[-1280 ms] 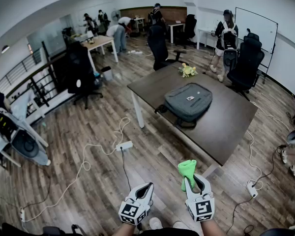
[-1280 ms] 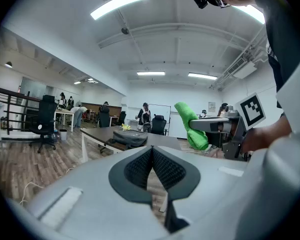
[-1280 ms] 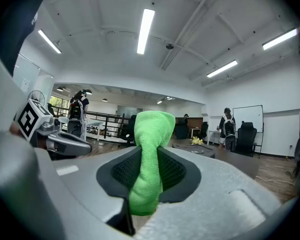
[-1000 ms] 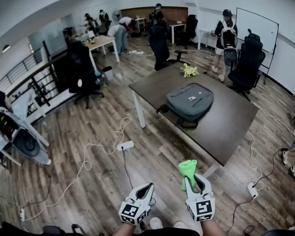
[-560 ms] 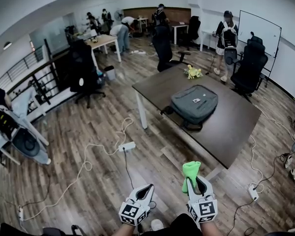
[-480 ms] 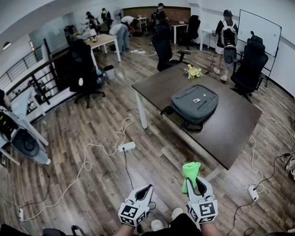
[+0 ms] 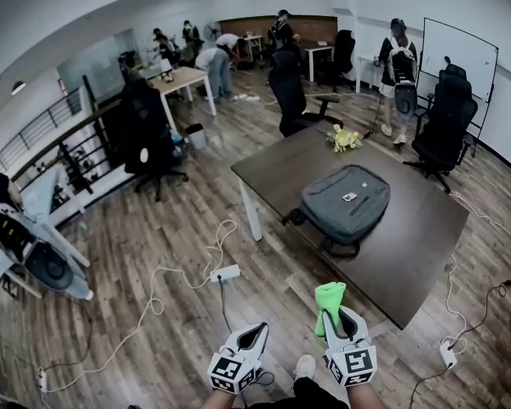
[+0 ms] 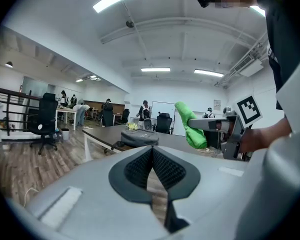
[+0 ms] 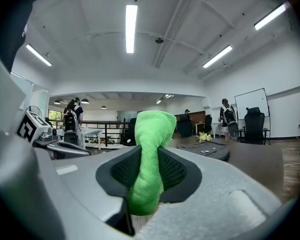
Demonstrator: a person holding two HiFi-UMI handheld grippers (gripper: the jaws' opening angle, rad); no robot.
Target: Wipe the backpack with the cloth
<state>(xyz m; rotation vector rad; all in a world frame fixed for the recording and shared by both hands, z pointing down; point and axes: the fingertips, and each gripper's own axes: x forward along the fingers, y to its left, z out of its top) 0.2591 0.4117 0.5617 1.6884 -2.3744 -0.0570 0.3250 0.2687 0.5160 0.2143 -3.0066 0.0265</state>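
- Right gripper is low in the head view, its fingers clamped on the green cloth, and that grip has not changed since the earlier frames
- The cloth stands up out of the fingers as a bunched column, its top folded over; the right gripper view shows it filling the gap between the pads
- Left gripper sits just beside the right one, with its fingers closed tip to tip and nothing between them, same as before
- The grey backpack lies flat on the dark desk, near the desk's middle and well apart from both grippers
- Against the earlier frames, desk and backpack now sit lower and larger in the head view, so the gap to the grippers has shrunk
- A small yellow flower bunch rests on the desk's far end, apart from the backpack
- A white power strip and its cable lie on the wood floor, left of the desk
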